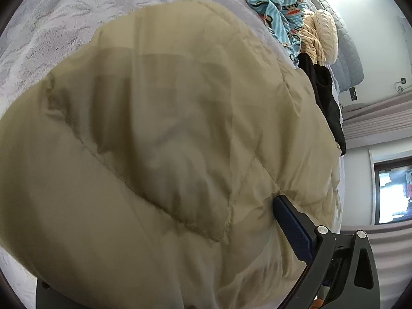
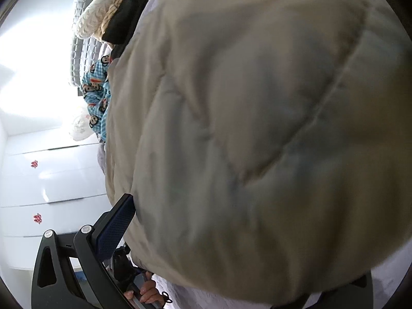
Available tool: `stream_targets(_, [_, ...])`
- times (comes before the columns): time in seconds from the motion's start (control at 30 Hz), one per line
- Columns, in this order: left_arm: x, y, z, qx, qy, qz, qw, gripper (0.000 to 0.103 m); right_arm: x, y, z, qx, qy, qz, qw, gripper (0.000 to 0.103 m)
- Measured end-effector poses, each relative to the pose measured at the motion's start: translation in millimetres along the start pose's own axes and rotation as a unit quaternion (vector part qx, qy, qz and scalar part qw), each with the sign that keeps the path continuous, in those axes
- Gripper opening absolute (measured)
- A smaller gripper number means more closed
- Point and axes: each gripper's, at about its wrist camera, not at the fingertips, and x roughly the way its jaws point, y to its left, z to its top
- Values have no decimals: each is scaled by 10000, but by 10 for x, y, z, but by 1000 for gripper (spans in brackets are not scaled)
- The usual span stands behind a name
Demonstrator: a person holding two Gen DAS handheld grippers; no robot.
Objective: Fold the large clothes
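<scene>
A large cream puffer jacket [image 1: 164,139] fills the left wrist view, draped over my left gripper [image 1: 206,252] on a pale quilted bed. Only the right blue-padded finger [image 1: 291,229] shows; the other is buried under the fabric, and the jaws are clamped on a thick fold of the jacket. In the right wrist view the same jacket [image 2: 257,128] bulges across my right gripper [image 2: 200,244]. Its left blue-padded finger [image 2: 116,229] presses against the fabric; the other finger is hidden. The jacket is bunched between the jaws.
The grey-white bedspread [image 1: 51,25] lies beyond the jacket. A blue monkey-print garment [image 1: 270,2], a cream knit [image 1: 322,33] and a black garment [image 1: 327,97] lie at the bed's far side. White drawers [image 2: 51,180] stand beside the bed.
</scene>
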Motion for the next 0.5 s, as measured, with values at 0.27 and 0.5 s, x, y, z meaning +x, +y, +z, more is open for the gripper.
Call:
stream_targets(0.27, [-286, -60, -20, 223, -466, -96, 9986, 27, -13, -63, 37, 368, -5, 270, 9990, 76])
stream_targets(0.5, [-592, -451, -181, 1509, -862, 409, 9839, 20, -117, 54, -11, 156, -114, 397, 9990, 28])
